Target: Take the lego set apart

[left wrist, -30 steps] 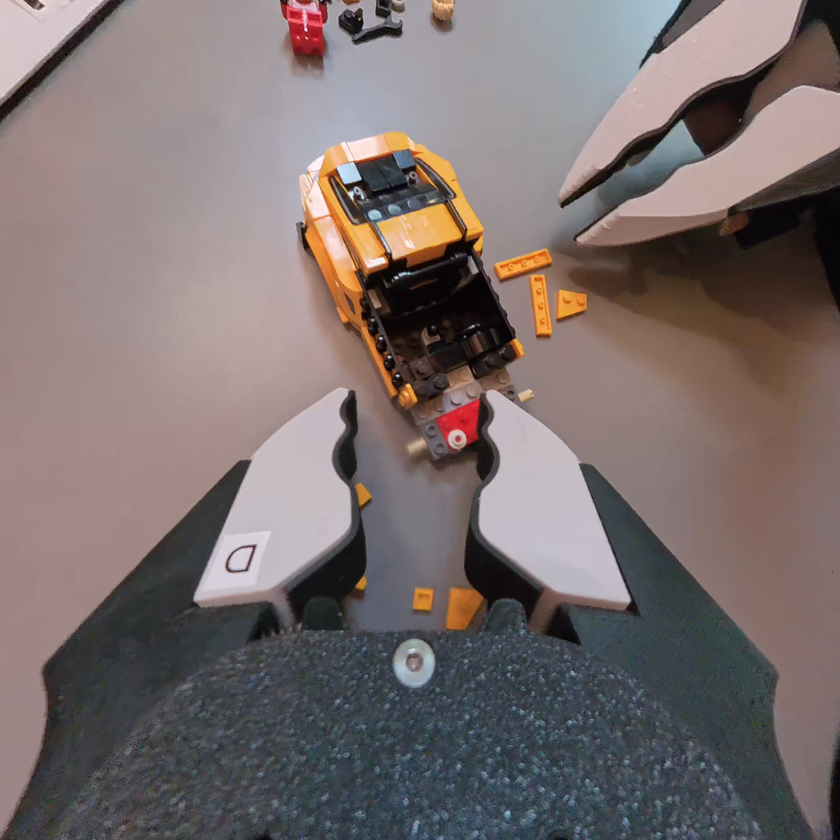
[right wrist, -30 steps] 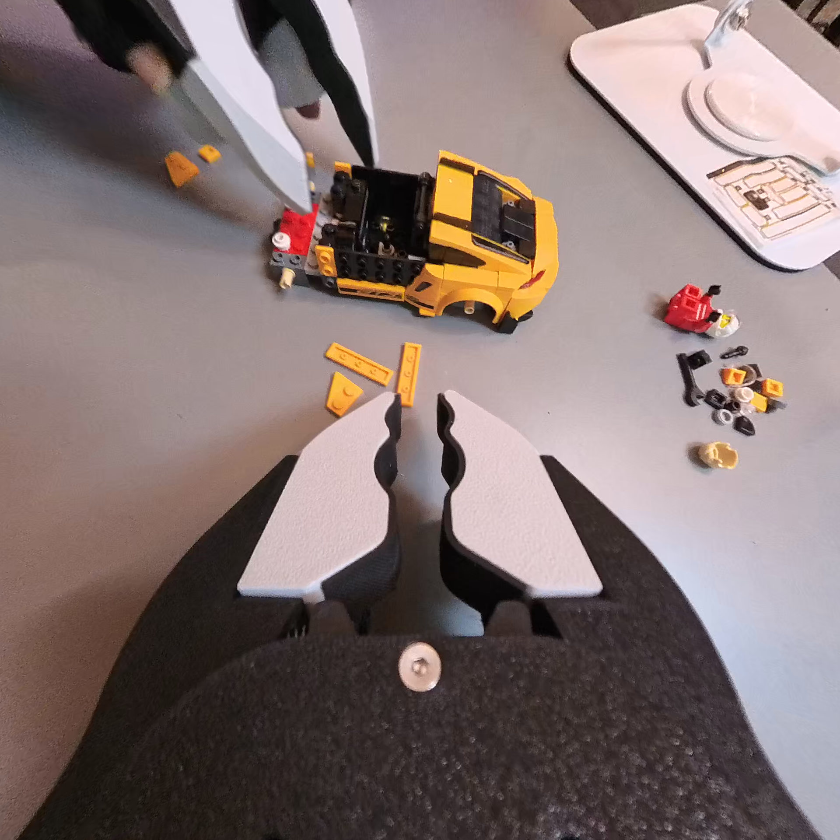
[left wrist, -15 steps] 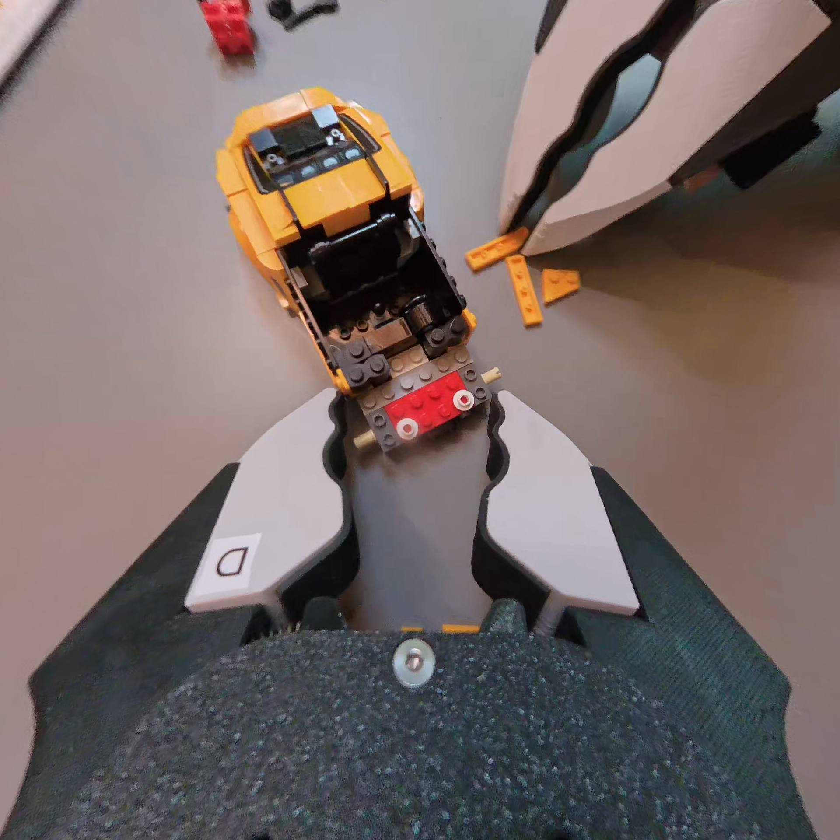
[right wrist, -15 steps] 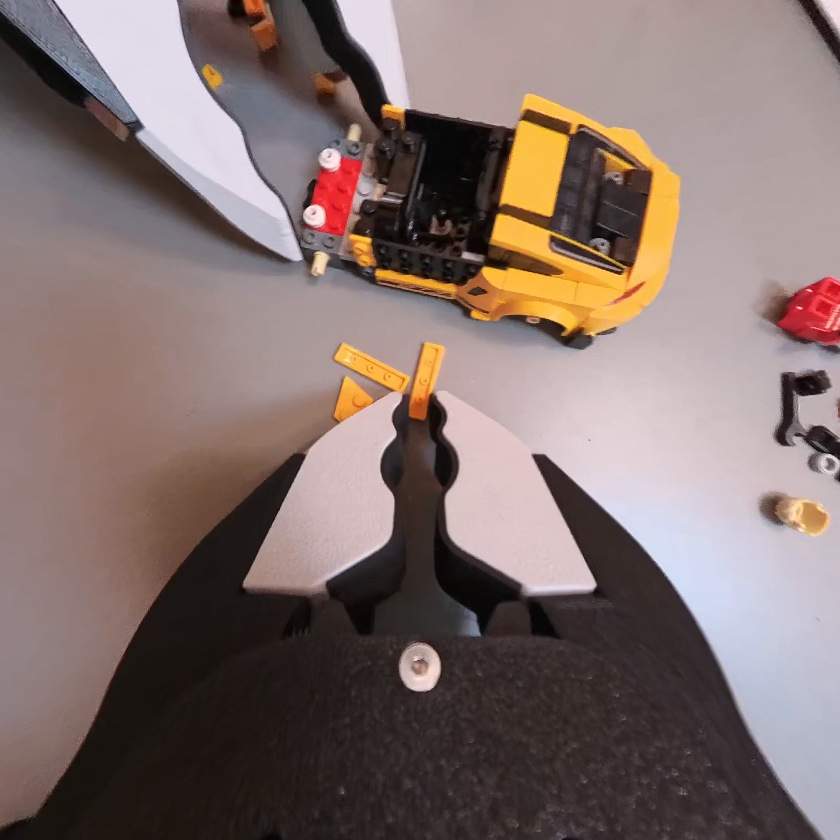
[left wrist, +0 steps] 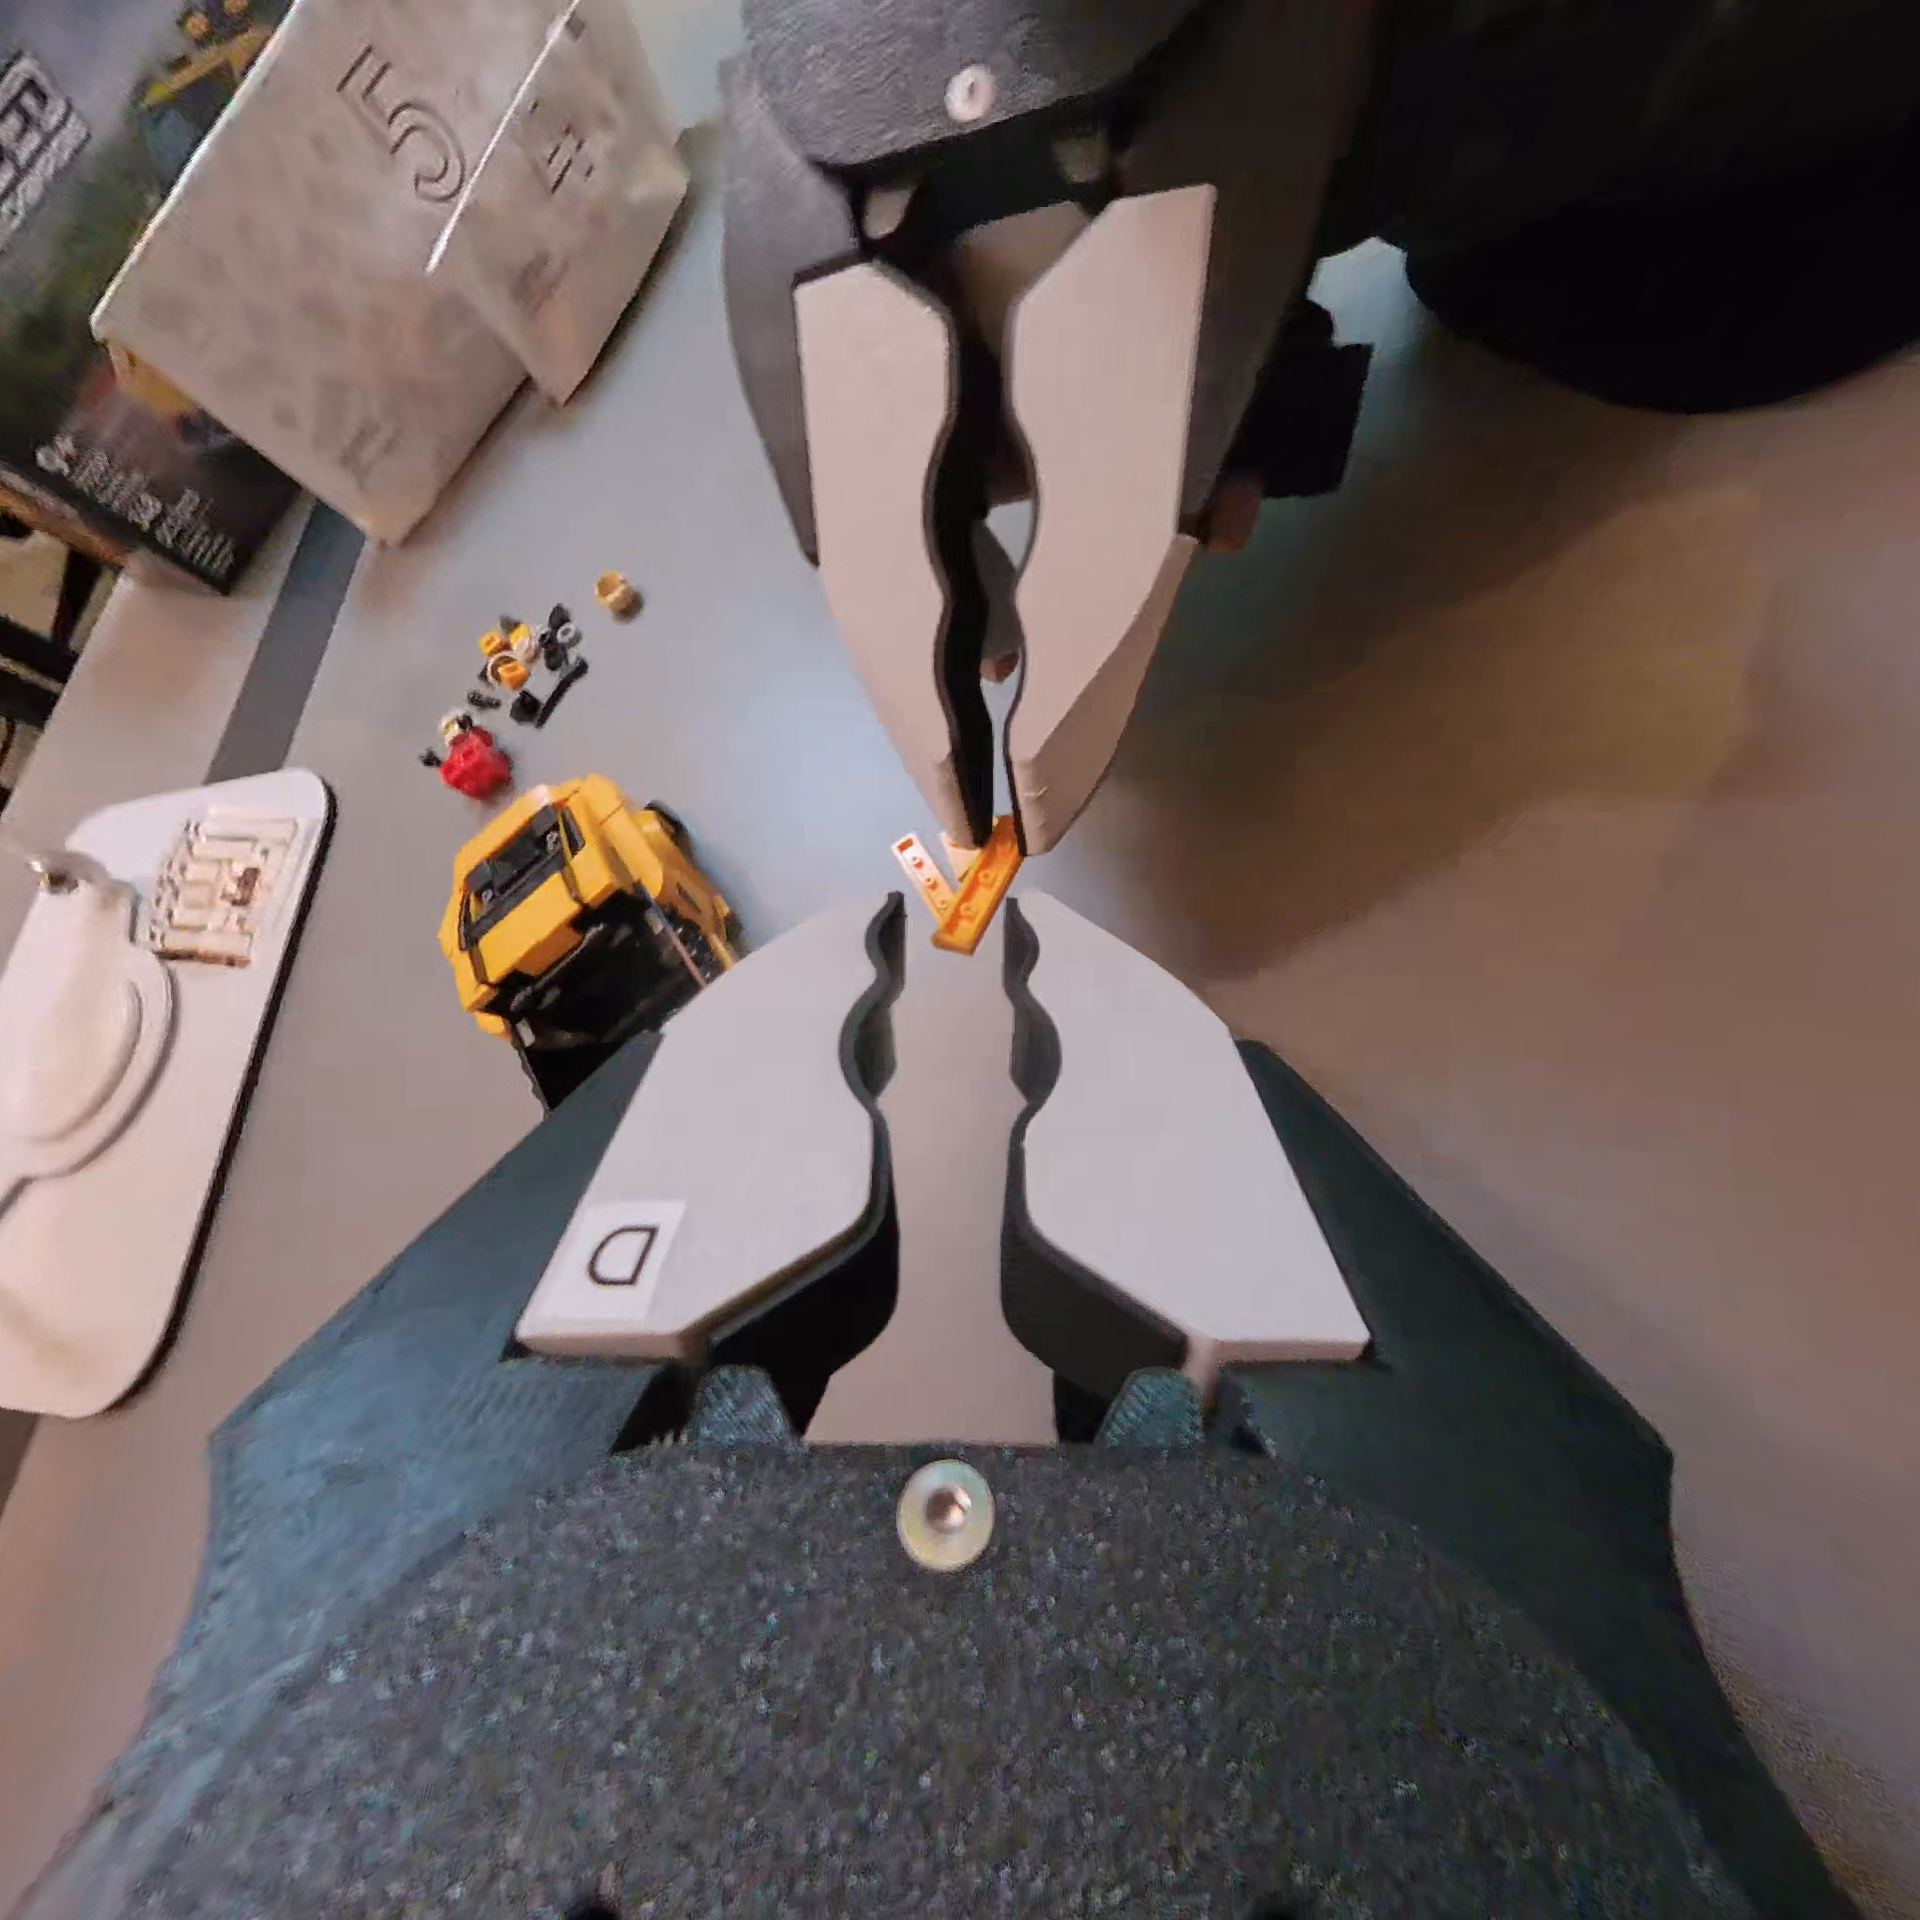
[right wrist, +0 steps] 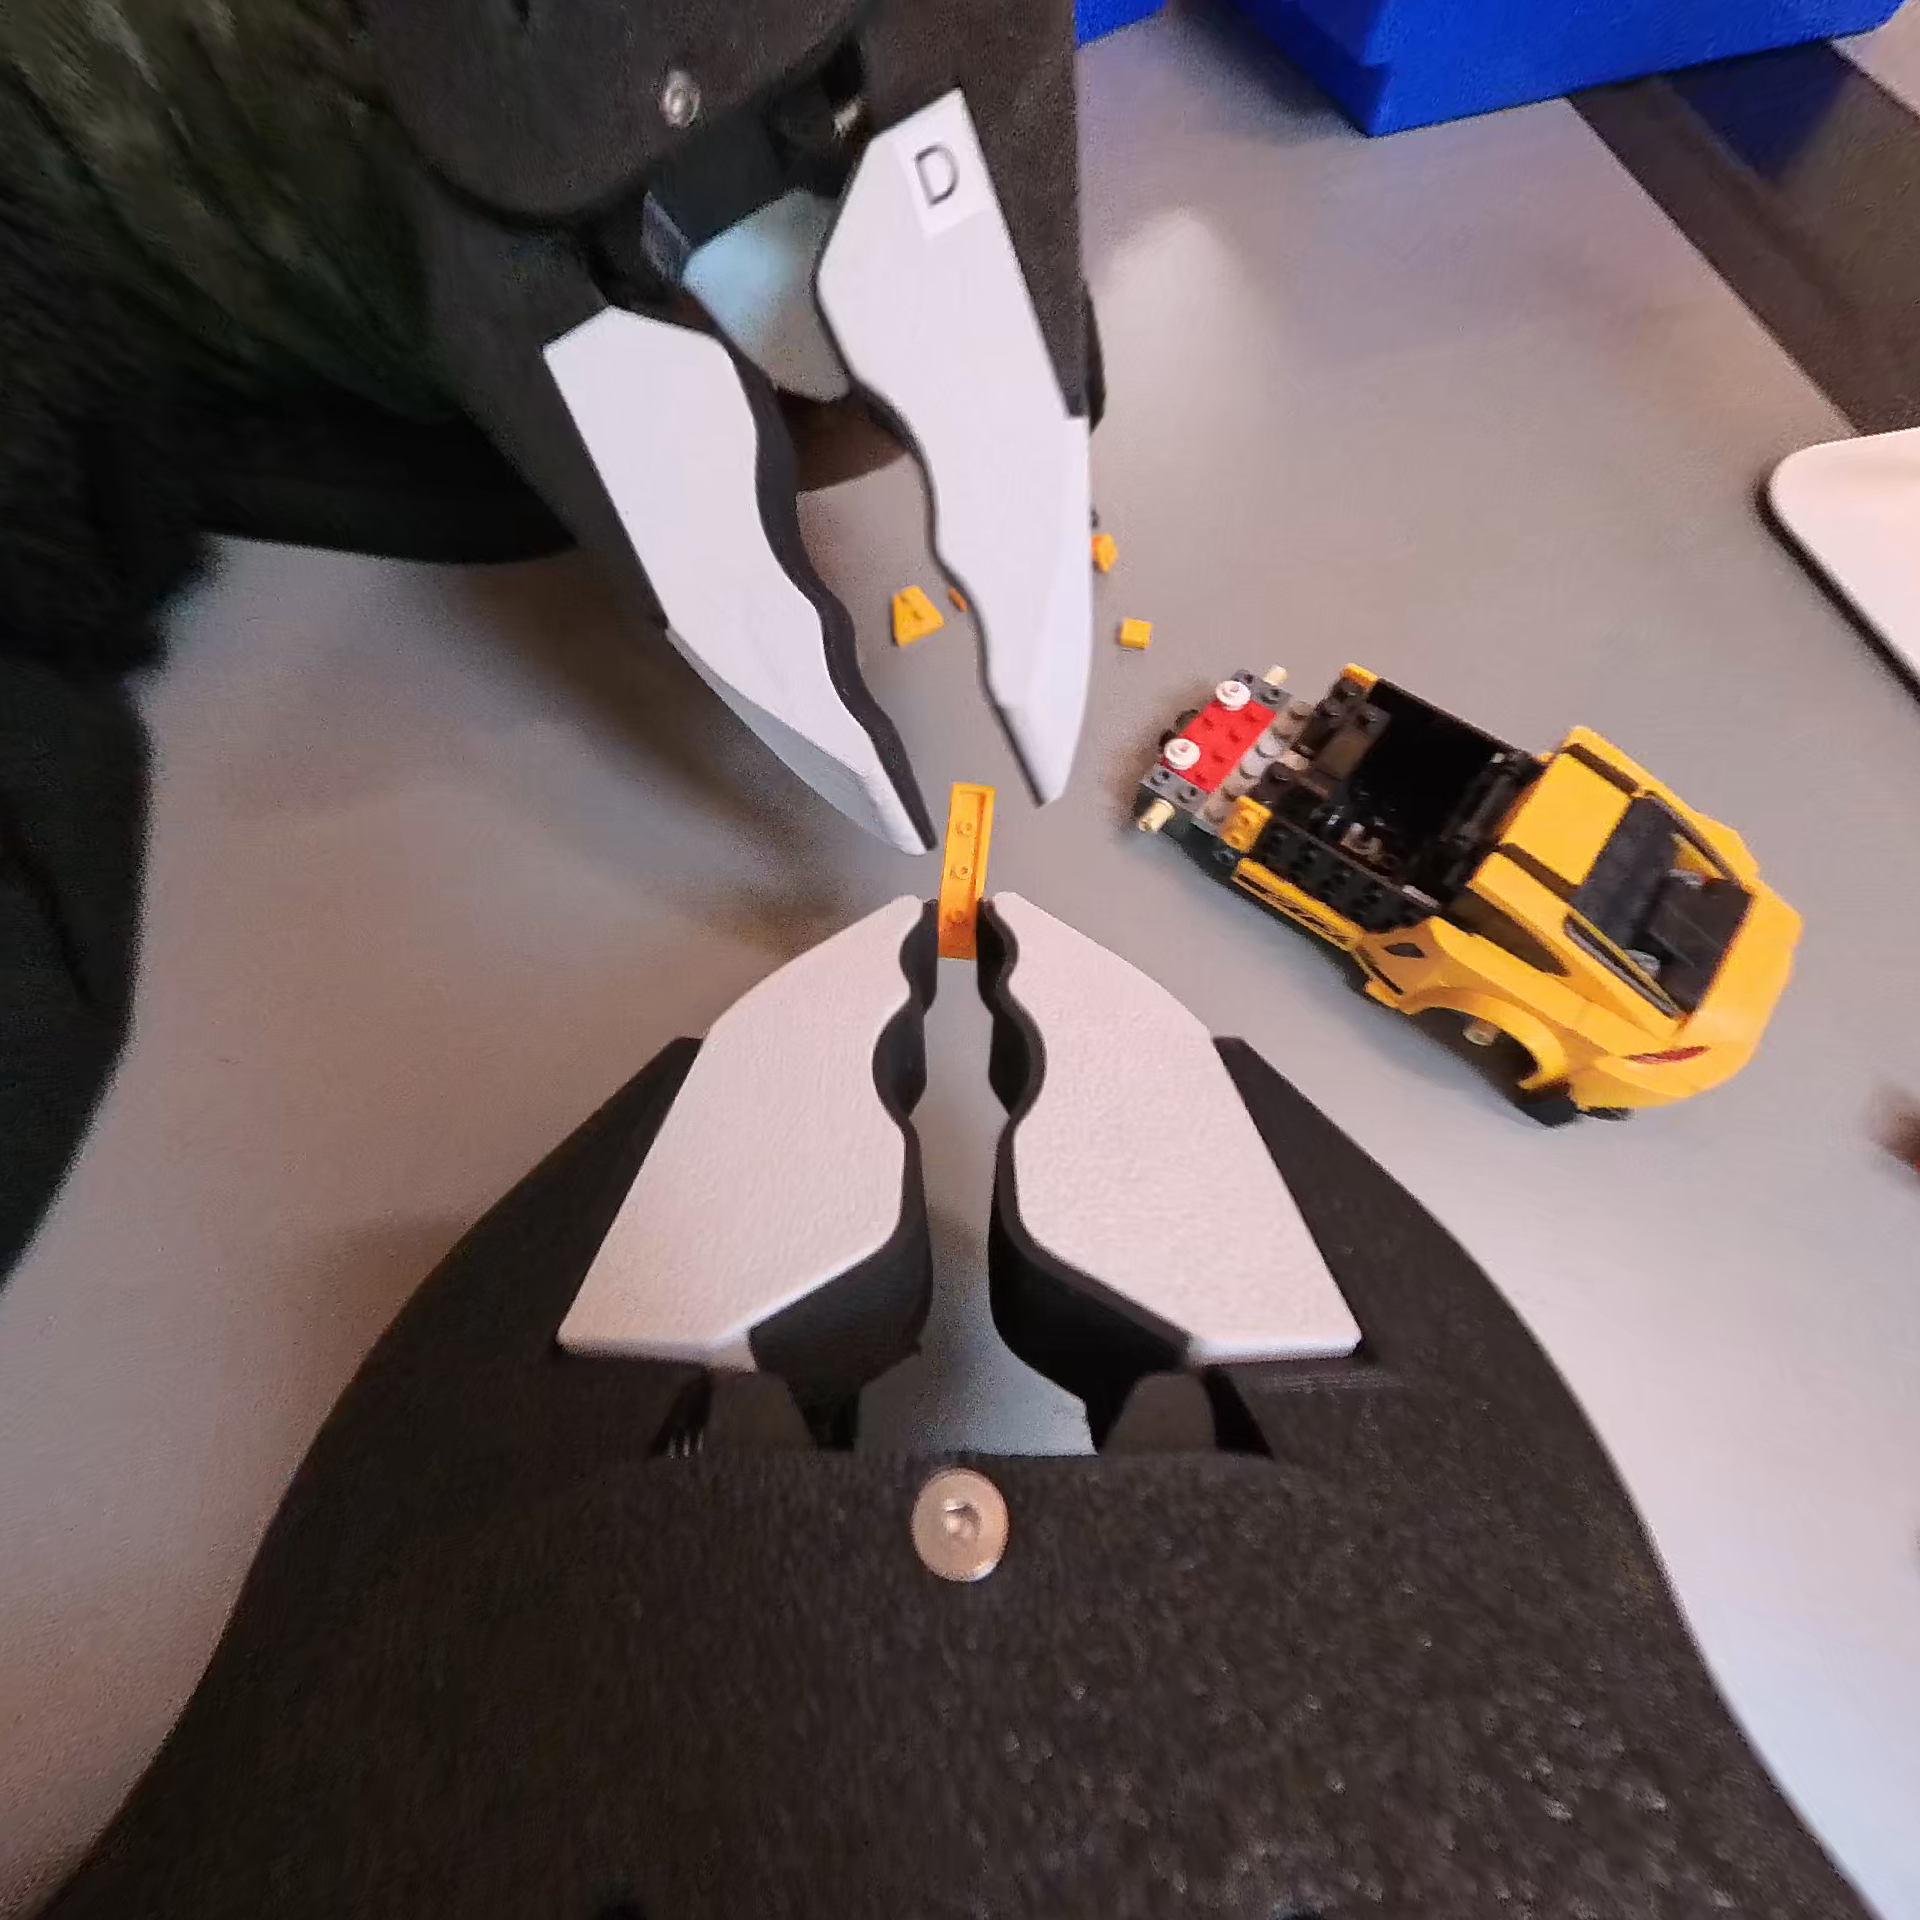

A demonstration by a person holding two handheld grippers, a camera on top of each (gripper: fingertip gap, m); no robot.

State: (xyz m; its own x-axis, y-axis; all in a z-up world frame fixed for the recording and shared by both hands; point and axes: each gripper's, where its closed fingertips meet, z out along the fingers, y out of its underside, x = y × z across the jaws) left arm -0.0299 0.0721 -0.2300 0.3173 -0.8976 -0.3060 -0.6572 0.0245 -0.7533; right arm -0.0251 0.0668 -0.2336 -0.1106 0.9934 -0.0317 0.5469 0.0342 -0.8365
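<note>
Gripped between the tips of the right gripper (right wrist: 958,914) is a thin orange strip (right wrist: 964,868), held clear of the grey table (right wrist: 416,935) with its free end pointing toward the left gripper (right wrist: 982,821). In the left wrist view the same strip (left wrist: 977,883) is seen pinched at one end by the right gripper (left wrist: 995,821), which comes down from above, while the left gripper (left wrist: 951,920) is held with its fingers parted, one on each side of the strip's free end; contact with the strip cannot be made out. A second flat orange strip (left wrist: 920,868) is seen just beside the held one, though whether it lies on the table cannot be told.

The yellow toy car (right wrist: 1475,894) is set on the table near the held strip, to its right in the right wrist view, and is touched by neither gripper. Its front is stripped down to black bricks and a red plate (right wrist: 1221,743). Small orange pieces (right wrist: 916,615) are scattered on the table beyond the strip, behind the left gripper. In the left wrist view the car (left wrist: 566,914) is partly hidden behind the left gripper's finger; beyond it lie a red piece (left wrist: 473,764) and a cluster of small black and orange parts (left wrist: 530,665). A white tray (left wrist: 135,1091) is seen left of the car, and a pale box (left wrist: 416,239) farther off.
</note>
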